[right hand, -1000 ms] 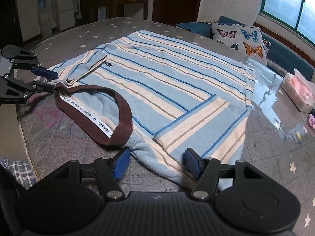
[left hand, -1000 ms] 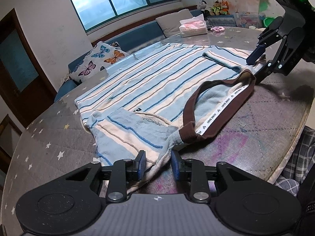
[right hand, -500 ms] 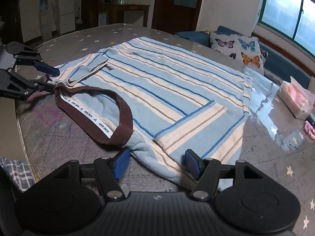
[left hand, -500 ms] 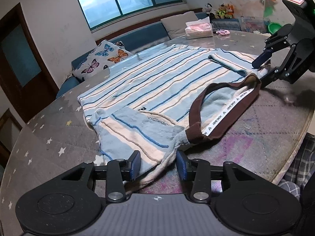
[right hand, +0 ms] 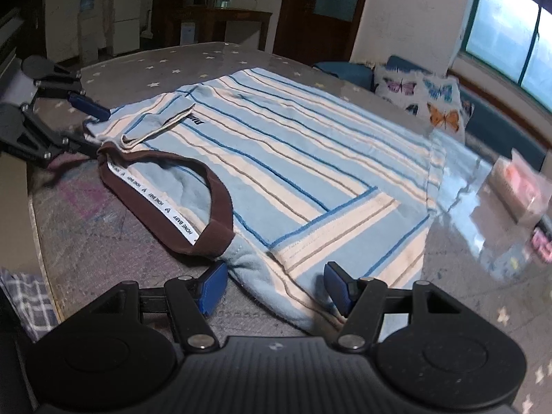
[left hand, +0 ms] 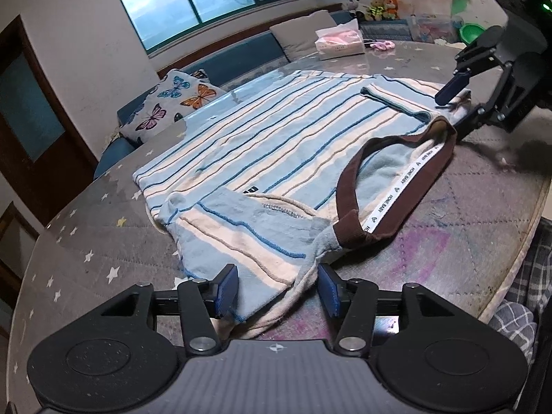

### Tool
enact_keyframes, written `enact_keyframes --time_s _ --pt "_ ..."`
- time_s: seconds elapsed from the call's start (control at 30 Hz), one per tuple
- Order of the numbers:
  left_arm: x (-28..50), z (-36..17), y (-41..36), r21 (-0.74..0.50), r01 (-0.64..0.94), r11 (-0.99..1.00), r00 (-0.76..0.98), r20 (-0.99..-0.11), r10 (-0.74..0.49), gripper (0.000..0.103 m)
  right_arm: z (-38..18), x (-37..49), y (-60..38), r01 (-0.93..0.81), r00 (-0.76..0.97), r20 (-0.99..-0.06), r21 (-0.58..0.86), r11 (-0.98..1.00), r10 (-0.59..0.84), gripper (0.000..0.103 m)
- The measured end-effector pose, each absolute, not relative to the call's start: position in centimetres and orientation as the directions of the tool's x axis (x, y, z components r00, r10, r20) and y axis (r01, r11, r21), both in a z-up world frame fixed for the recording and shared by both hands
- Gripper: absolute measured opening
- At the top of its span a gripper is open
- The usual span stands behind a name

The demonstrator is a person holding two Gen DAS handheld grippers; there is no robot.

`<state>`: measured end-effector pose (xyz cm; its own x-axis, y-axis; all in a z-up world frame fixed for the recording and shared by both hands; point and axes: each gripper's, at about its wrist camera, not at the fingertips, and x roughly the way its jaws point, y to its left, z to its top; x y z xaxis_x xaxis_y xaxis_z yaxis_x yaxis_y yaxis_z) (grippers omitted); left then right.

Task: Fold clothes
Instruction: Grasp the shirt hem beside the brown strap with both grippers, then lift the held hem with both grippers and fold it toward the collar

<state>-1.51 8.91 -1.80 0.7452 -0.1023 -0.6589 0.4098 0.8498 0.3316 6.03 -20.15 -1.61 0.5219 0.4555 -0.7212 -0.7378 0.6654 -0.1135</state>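
A light blue and cream striped top [left hand: 276,145] with a brown neckband [left hand: 396,186] lies flat on the round table, both sleeves folded inward. My left gripper [left hand: 277,289] sits at the near shoulder corner. Its jaws are opening, and the cloth lies loose between the blue pads [left hand: 227,288]. In the right wrist view the same top [right hand: 293,158] spreads ahead. My right gripper [right hand: 276,286] stands open astride the other shoulder's edge, without pinching it. Each gripper also shows in the other's view: the right gripper [left hand: 460,103] at the far right, the left gripper [right hand: 86,127] at the far left.
The table [left hand: 86,241] has a grey star-print cover. A tissue pack [left hand: 339,43] lies at its far side. A butterfly cushion [left hand: 172,103] rests on the blue bench under the window. Plaid fabric [left hand: 514,310] hangs beside the table's near edge.
My left gripper's jaws have spread apart and let go of the shoulder corner, which now lies slack between them. The right gripper has kept its stance and width.
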Motion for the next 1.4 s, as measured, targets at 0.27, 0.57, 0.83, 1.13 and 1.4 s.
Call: enact_keyframes --time_s 0.27,0.57,0.83,1.13,1.4 --pt "-0.6 -1.5 9.1 0.291 0.479 0.828 0.701 -0.694 -0.162 0.034 -1.5 7.1 -20.8 -0.756 0.477 -0.730 -0.057 0.652 0.489 0.045" --pt "-0.6 -1.7 8.4 0.296 0.483 0.824 0.696 -0.700 -0.157 0.017 -1.1 7.3 -21.0 -0.731 0.493 -0.720 -0.038 0.681 0.489 0.010" --pt "-1.3 -1.8 7.7 0.328 0.448 0.832 0.724 -0.679 -0.123 0.007 -0.9 6.4 -20.9 -0.697 0.539 -0.694 -0.049 0.716 0.477 0.007" --pt "-6.0 0.9 8.2 0.331 0.406 0.852 0.769 -0.627 -0.123 0.005 1.6 1.9 -21.7 -0.715 0.567 -0.639 -0.069 0.695 0.520 0.005" --pt "-8.8 4.6 8.0 0.376 0.351 0.858 0.827 -0.554 -0.095 0.005 6.1 -2.4 -22.0 -0.746 0.555 -0.631 -0.089 0.660 0.542 0.005"
